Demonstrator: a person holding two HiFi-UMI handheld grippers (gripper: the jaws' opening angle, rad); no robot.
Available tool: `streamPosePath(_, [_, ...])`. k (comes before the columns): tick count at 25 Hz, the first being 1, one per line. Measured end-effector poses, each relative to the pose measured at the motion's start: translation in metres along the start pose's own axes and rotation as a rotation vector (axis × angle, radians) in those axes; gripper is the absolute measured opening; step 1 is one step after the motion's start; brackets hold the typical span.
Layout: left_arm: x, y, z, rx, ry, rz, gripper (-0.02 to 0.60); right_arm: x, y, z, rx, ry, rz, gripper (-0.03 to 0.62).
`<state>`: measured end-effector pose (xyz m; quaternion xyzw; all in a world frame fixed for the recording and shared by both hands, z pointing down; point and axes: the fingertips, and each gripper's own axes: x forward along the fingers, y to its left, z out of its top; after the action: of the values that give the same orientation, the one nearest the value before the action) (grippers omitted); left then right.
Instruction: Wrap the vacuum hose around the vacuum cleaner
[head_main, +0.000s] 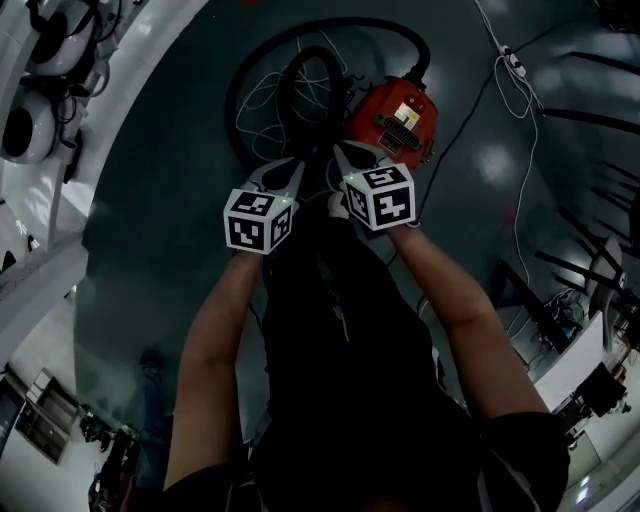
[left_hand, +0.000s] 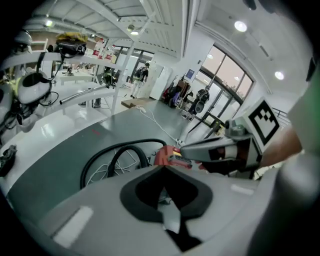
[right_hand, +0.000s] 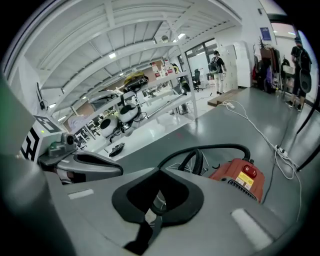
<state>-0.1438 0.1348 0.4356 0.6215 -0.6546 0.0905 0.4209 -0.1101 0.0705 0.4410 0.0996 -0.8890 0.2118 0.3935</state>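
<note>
Left gripper (head_main: 292, 165), right gripper (head_main: 342, 152) closed, empty; hose (head_main: 322, 62) looped beside vacuum cleaner (head_main: 395, 115).

the vacuum (head_main: 395, 118) is red-orange with a yellow label (right_hand: 245, 182) and red switch (right_hand: 250, 171). the hose (head_main: 322, 58) is black, the cord (head_main: 262, 100) white, the floor (head_main: 170, 150) dark grey-green. the left tongs (head_main: 283, 172) and right tongs (head_main: 347, 155) are pale grey, their cubes patterned in black-and-white squares.
</note>
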Motion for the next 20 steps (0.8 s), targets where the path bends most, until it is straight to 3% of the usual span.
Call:
streamPosePath(7, [0.041,0.034,-0.014,0.068,0.057,-0.052,0.009,0.049,-0.019,-0.015,0.045,0.030,-0.074,-0.005])
streamPosePath(13, [0.064,0.062,-0.030,0.047,0.115,-0.120,0.009,0.084,-0.028,-0.022,0.066,0.057,-0.119,-0.005])
streamPosePath(20, [0.093,0.103,-0.046,0.058,0.132,-0.118,0.031,0.126,-0.048,-0.028,0.048,0.086,-0.203,-0.005])
